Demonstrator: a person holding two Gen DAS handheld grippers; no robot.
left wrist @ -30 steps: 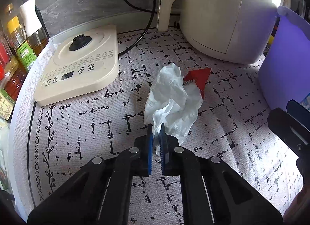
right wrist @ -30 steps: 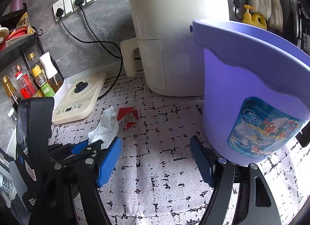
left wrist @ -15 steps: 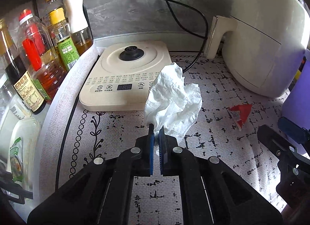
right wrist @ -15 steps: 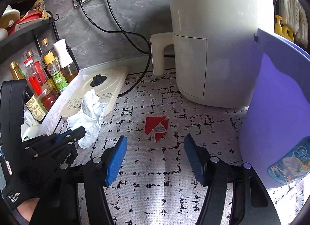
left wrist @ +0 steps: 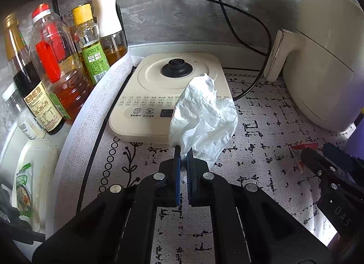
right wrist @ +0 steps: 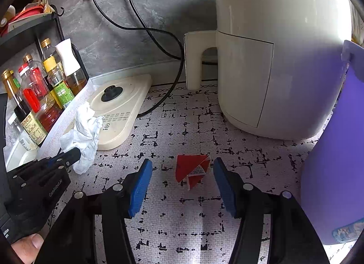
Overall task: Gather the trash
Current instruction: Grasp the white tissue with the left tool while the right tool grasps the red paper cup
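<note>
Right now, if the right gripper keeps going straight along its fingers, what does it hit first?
Probably the red wrapper: it lies on the mat just ahead, centred between the right gripper's open jaws, which have just been closing. Depth is hard to judge.

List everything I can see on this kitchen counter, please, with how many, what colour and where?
crumpled tissue: one, white, pinched in the left gripper, lifted in front of the kettle base
wrapper: one, red, flat on the mat between the right gripper's fingers
kettle base: one, cream, back left of the mat
air fryer: one, cream, back right
bucket: one, purple, far right
bottles: several, red, yellow and gold caps, on the left rack
cables: two, black, from the wall sockets
mat: one, white with black marks
left gripper: black, blue pads, shut
right gripper: black, blue pads, jaws just closing, not yet touching
</note>
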